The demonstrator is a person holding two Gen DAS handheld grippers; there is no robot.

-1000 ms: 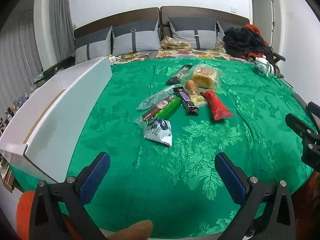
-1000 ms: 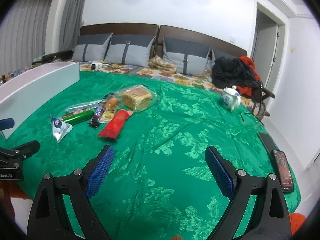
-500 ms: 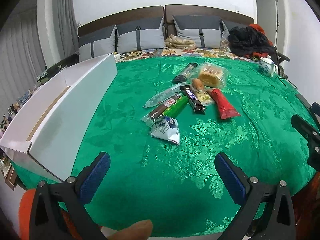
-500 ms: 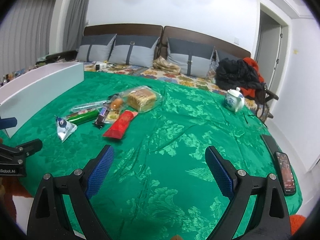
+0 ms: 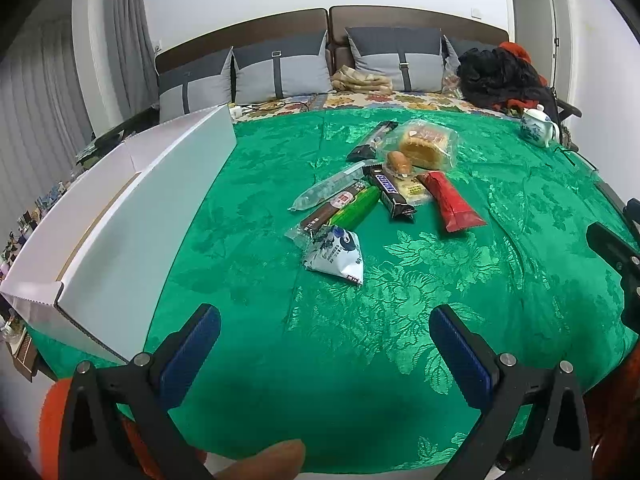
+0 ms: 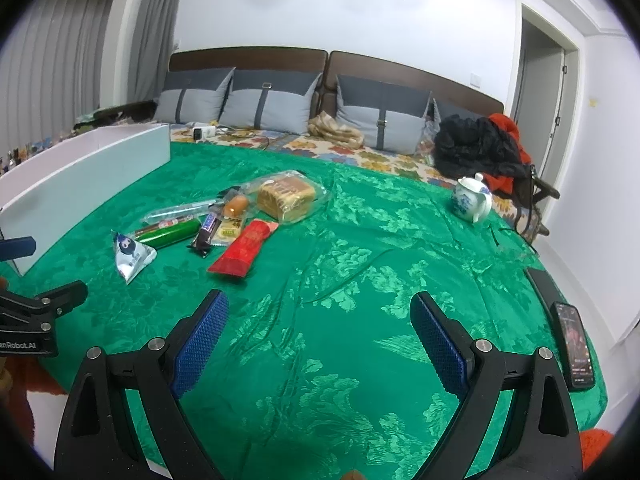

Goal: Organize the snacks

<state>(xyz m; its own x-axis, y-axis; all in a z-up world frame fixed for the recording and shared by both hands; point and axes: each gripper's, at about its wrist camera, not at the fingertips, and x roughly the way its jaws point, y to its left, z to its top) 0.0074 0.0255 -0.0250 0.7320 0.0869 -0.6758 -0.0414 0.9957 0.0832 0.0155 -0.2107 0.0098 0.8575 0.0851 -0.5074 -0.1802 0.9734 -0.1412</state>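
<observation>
- Closer to snack pile (image 5: 380, 192) ahead of left jaws than a second ago.
- Both jaws wide, empty.
- Green table (image 6: 360, 320); white box (image 5: 120, 220) left; bed (image 6: 340, 148) behind.

A green floral cloth (image 5: 400, 340) covers the table. On it lie a cluster of snacks (image 5: 380, 196), a white box (image 5: 132, 216), a teapot (image 6: 472, 199) and a phone (image 6: 574, 344).

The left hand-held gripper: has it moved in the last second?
Yes. The left gripper has tilted upward and edged left: the white cardboard box and headboard sit lower and further right.
</observation>
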